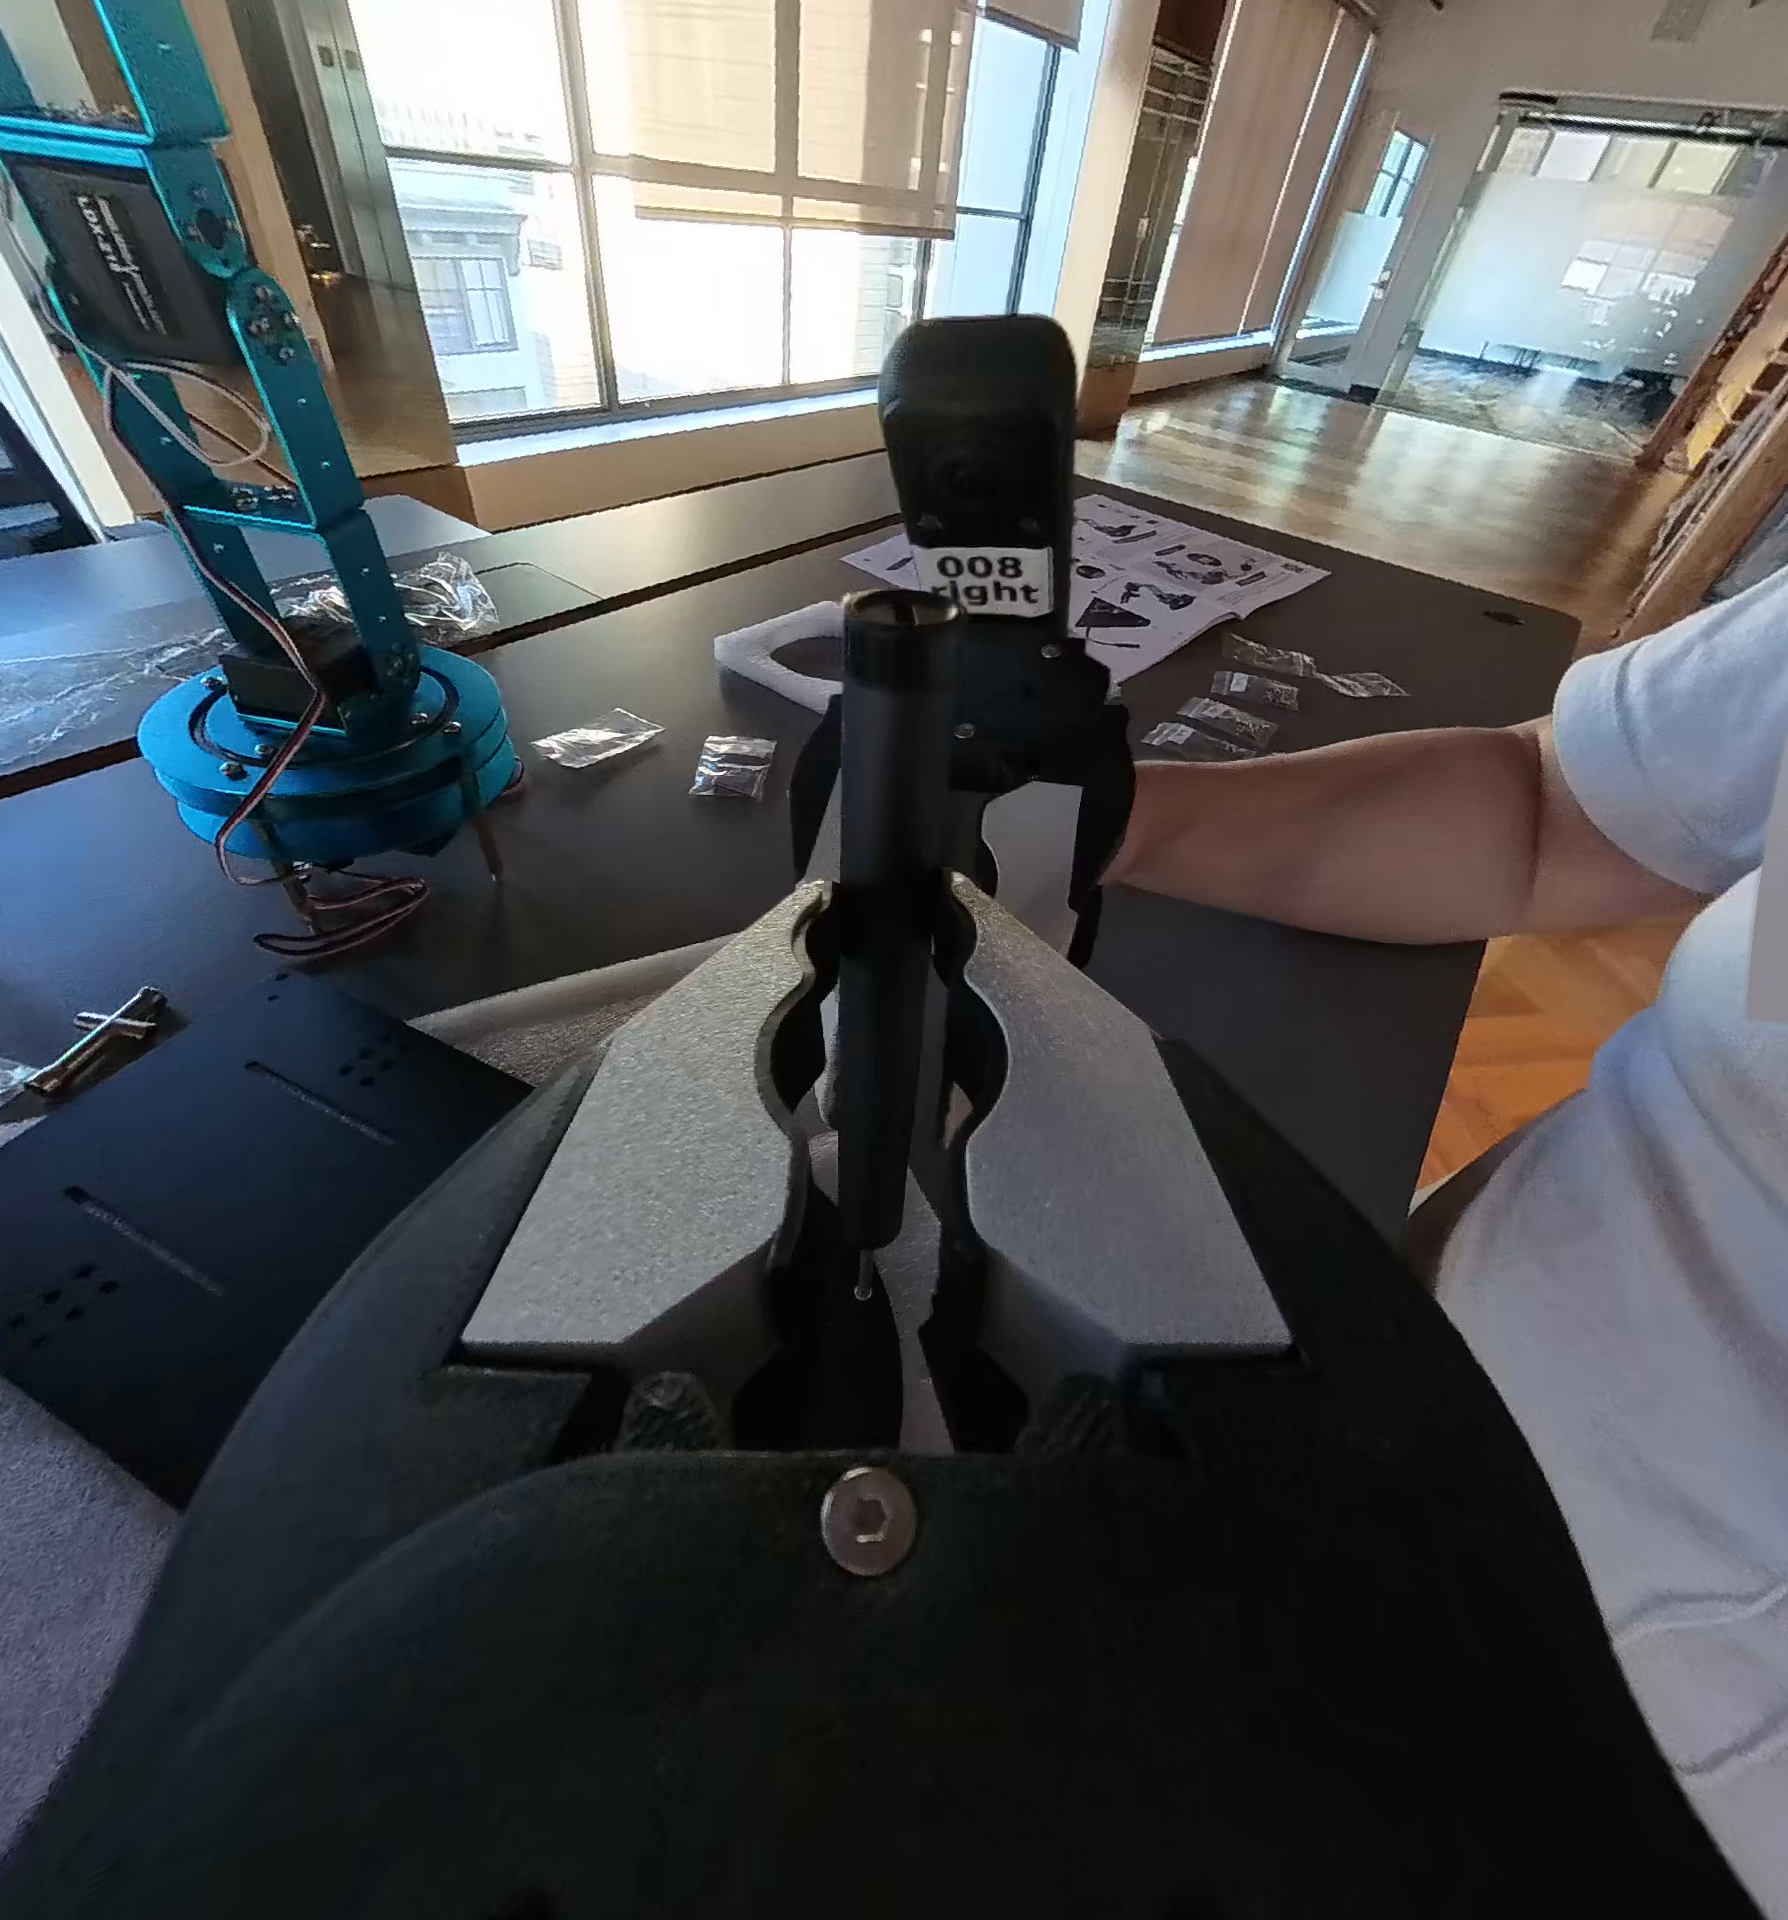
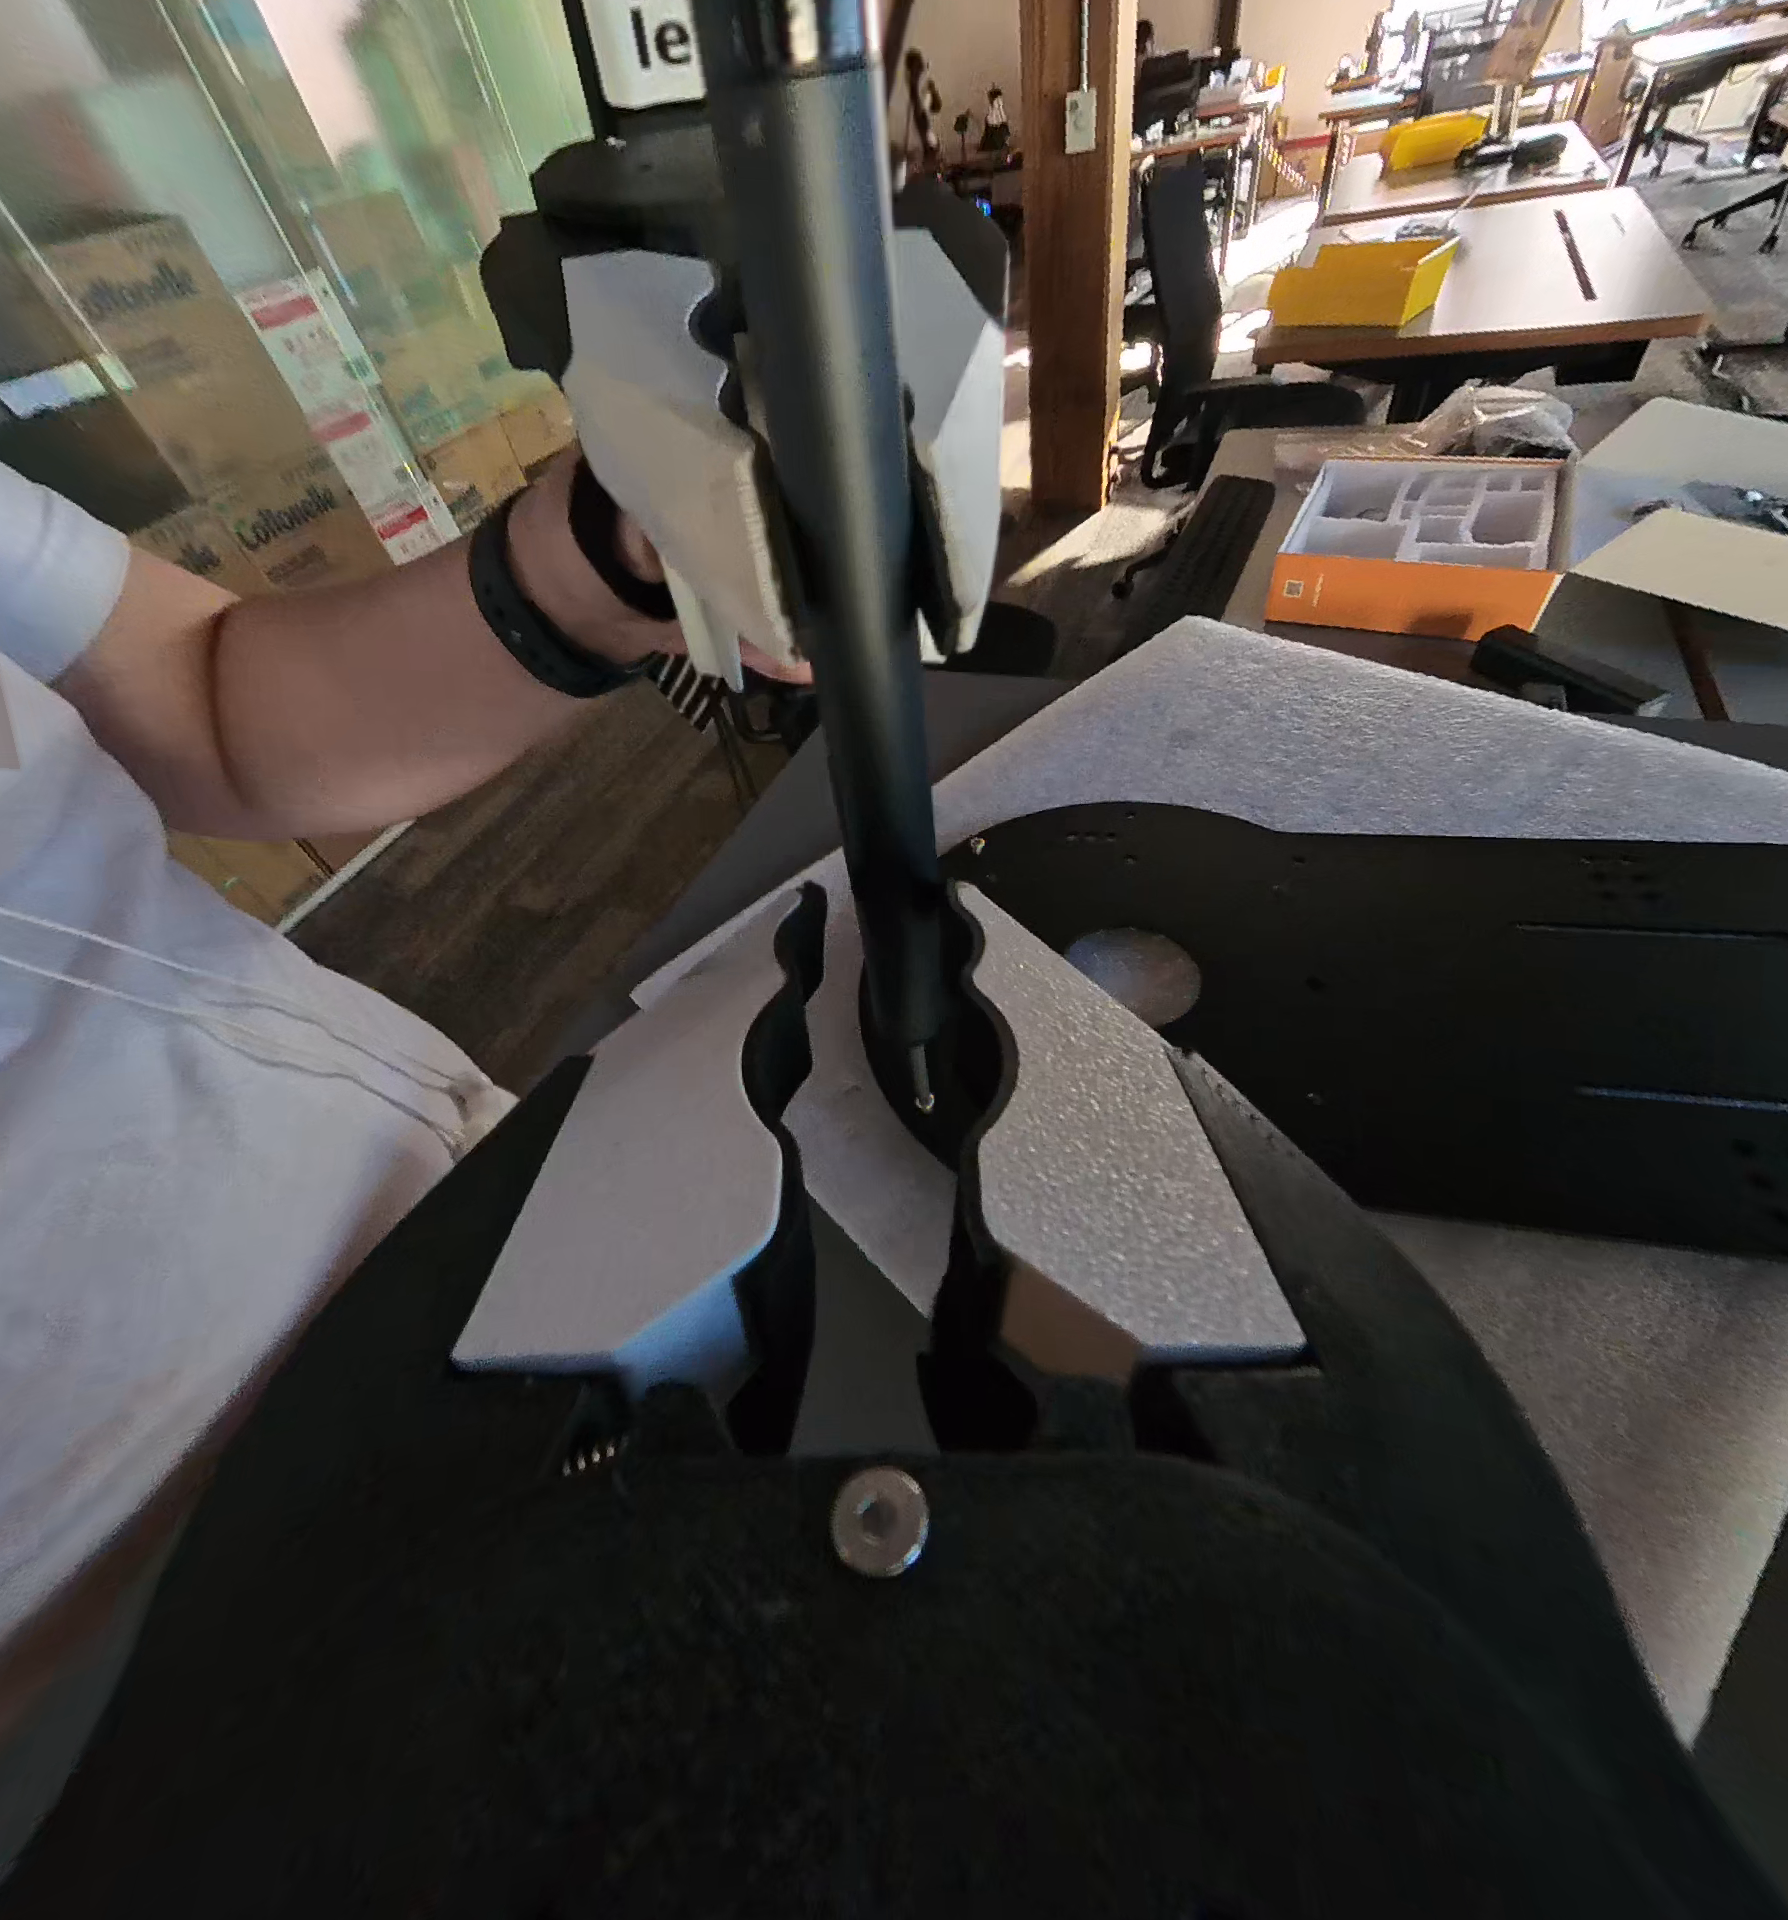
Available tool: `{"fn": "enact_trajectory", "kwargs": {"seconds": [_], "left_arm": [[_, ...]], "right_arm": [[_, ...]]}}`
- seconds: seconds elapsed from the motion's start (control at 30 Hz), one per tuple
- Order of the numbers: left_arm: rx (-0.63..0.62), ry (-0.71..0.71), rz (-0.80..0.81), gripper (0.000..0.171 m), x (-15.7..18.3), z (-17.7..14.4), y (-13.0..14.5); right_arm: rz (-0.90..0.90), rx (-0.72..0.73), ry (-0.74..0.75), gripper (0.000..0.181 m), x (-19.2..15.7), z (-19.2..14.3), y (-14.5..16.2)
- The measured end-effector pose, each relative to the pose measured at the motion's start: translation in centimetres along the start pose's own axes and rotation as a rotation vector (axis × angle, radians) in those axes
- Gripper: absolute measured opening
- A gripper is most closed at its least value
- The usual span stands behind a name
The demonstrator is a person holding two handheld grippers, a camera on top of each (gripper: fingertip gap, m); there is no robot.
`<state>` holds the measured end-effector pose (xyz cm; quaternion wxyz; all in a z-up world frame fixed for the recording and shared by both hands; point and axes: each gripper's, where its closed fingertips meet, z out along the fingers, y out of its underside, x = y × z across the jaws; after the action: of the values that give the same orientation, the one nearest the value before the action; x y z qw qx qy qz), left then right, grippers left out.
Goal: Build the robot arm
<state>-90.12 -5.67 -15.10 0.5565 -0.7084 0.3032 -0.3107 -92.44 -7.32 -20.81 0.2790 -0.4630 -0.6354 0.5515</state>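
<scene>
- Sunlit office w/ big windows (image 1: 661,208) and wood floor; you work at a dark table (image 1: 609,831) with a white foam sheet (image 2: 1389,748) spread over the near part, likely so parts don't scratch.
- Left gripper (image 1: 874,997): jaws closed down on the driver (image 1: 885,935), a slim dark pen-type screwdriver. Gripped mid-body, standing near upright, bit end down.
- That mid-body hold looks chosen for steadiness, and it leaves the tip free below the fingers.
- Right gripper (image 2: 885,997): jaws part open, not clamped on anything. The driver's lower end sits between the fingertips, close against the right finger (image 2: 1077,1122); can't tell if it truly touches.
- Bit (image 2: 921,1086) points down at a small dark disc lying on the foam between the right fingers; contact w/ the disc can't be confirmed.
- Plate (image 2: 1492,1039): flat black, slotted & drilled, lies on the foam just beside the right gripper, round hole (image 2: 1129,971) nearest the tip.
- Blue arm (image 1: 277,520): small metal robot arm on a round base, stands well apart on the far table.
- Parts bags (image 1: 599,736), a manual (image 1: 1181,582) and a cross wrench (image 1: 100,1039) lie around it, laid out within reach.
- Orange box (image 2: 1420,566) w/ white tray sits off on the next desk.
</scene>
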Motion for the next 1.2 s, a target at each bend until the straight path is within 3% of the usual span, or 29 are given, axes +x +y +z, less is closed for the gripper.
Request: {"fn": "enact_trajectory", "kwargs": {"seconds": [0.87, 1.2], "left_arm": [[-0.006, 0.019, 0.044, 0.016, 0.83, -0.2, 0.18], [-0.004, 0.018, 0.049, 0.016, 0.97, -0.23, 0.2]], "right_arm": [[0.032, 0.041, -0.063, 0.014, -0.26, -0.09, -0.16], [0.07, 0.061, -0.097, 0.019, -0.58, -0.21, -0.36]]}}
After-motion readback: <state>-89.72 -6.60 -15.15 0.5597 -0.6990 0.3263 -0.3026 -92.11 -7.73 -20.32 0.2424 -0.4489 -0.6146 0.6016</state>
